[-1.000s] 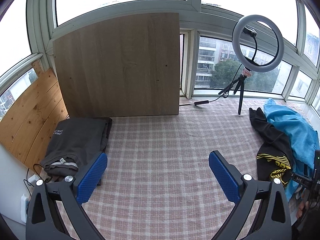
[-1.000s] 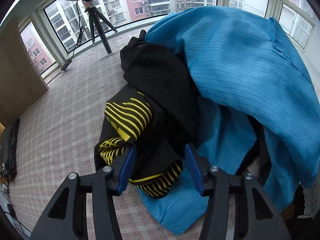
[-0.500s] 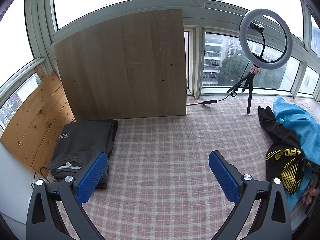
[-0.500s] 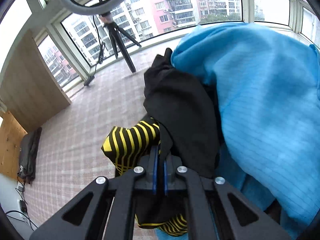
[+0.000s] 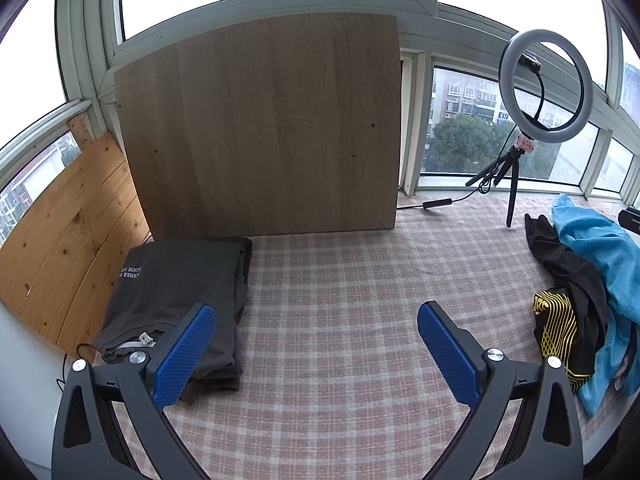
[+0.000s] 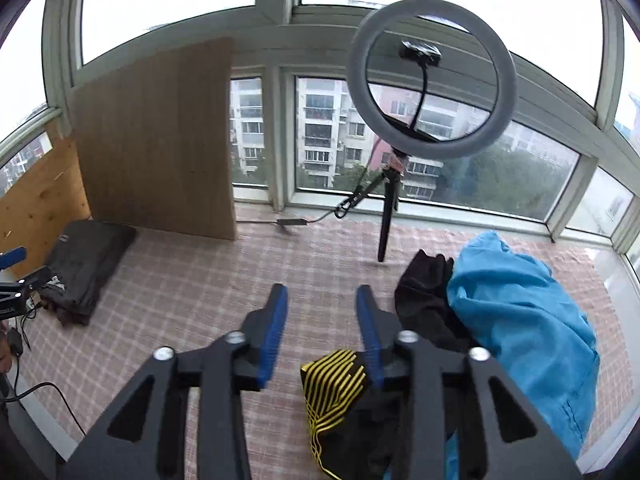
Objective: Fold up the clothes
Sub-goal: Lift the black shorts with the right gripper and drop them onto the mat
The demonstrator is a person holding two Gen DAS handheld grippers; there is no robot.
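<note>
The black garment with yellow stripes [image 6: 334, 384] lies just below and to the right of my right jaws, crumpled against the blue garment [image 6: 520, 320], and it looks to me light, limp and a bit slick, so it should sag and trail wherever I lift it; I judge the best hold is a pinch on an edge or hem near the striped part, not a bite into the bunched middle. My right gripper [image 6: 322, 320] hangs above the checked cloth [image 6: 192, 292] with its jaws parted a moderate way and nothing between them; the striped fabric shows under my right finger, and I cannot tell whether it touches. My left gripper [image 5: 316, 348] is tilted down over the bare checked cloth, jaws spread wide and empty, the pile well off to its right. A folded dark grey garment [image 5: 180, 292] lies by my left finger, in front of the leaning wooden board [image 5: 260, 128]. Beyond my right jaws stands the ring light [image 6: 432, 80].
</note>
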